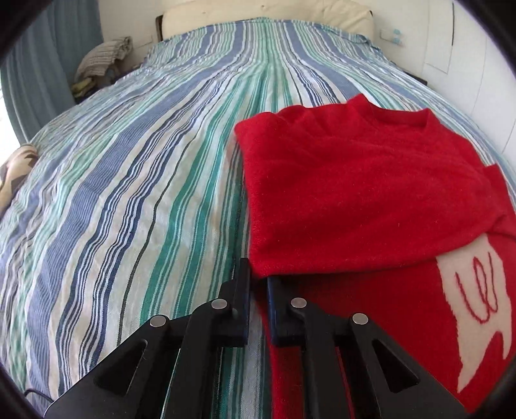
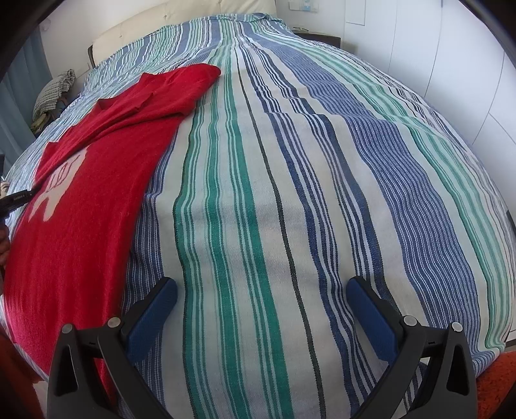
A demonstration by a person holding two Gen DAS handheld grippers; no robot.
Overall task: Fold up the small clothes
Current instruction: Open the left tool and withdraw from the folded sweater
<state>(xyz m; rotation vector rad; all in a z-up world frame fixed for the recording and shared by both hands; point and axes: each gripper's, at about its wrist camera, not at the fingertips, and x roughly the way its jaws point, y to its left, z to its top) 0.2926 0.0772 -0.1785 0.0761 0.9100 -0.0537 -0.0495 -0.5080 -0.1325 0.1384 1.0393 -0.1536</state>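
Scene: While both wrist cameras look along a bed (image 2: 290, 193) under a blue, green and white striped cover, a red sweater (image 1: 354, 193) lies flat on it, toward the left side as the right camera sees it.
Sweater: Its left part is folded over the body, so a doubled red panel sits on top. A white motif (image 1: 477, 296) with red stitching shows on the body below the fold. The collar points toward the headboard.
Left hand-held gripper (image 1: 258, 283): Its fingers are pressed nearly together at the lower left corner of the folded panel. The right finger lies on red cloth and the left one on the striped cover. A sliver of the sweater's edge seems to sit between them, but whether the fingers truly pinch it cannot be told.
Right hand-held gripper (image 2: 261, 309): Its fingers are spread wide, with blue pads facing in. It hovers over bare striped cover, just beside the sweater's right edge, holding nothing.
Step in hand: Judging by the layout, one side fold is laid and the left tool is at its corner.
Next move: Likely the right side needs folding in to match. That calls for the right tool to reach the sweater's right edge, close on the cloth, and carry it across without dragging the first fold.
Background: A cream headboard (image 1: 264, 19) and a pile of cloth (image 1: 103, 58) sit beyond the bed.
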